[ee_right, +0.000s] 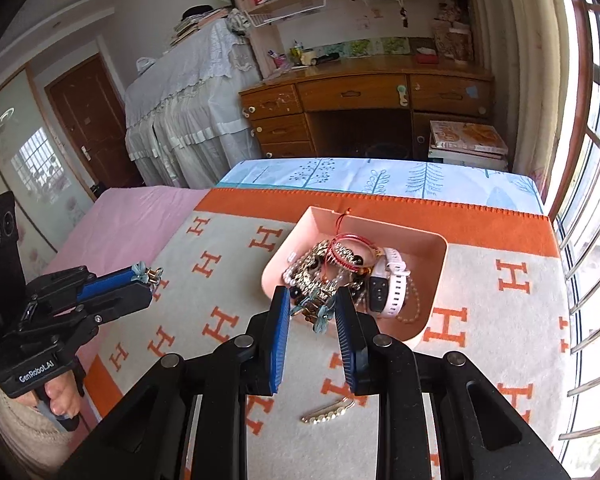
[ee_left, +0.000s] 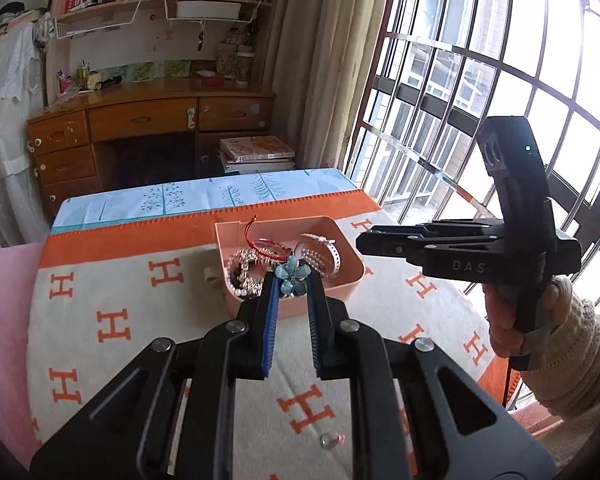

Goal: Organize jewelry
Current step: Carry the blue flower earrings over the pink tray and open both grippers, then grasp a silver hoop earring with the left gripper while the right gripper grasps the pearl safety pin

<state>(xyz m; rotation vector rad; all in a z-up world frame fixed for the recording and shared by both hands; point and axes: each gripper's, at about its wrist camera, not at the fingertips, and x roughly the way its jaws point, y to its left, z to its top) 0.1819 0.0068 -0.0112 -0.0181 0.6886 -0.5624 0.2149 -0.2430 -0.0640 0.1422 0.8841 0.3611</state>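
A pink tray (ee_left: 342, 240) (ee_right: 436, 248) on the blanket holds bracelets, a red cord bracelet (ee_right: 350, 246) and a white watch (ee_right: 392, 280). My left gripper (ee_left: 291, 280) is shut on a blue flower hair clip (ee_left: 292, 277), held above the tray's near edge; it also shows in the right wrist view (ee_right: 142, 274). My right gripper (ee_right: 313, 312) is shut on a dark clip with a teal flower (ee_right: 324, 316), just before the tray. A gold pearl hair pin (ee_right: 327, 411) lies on the blanket below it. A small clear ring (ee_left: 327, 440) lies under my left gripper.
The orange and white H-pattern blanket (ee_right: 228, 288) covers the bed, with a pink sheet (ee_right: 132, 220) to the left. A wooden desk (ee_right: 364, 96) and stacked books (ee_right: 468, 140) stand behind. A barred window (ee_left: 480, 80) is on the right.
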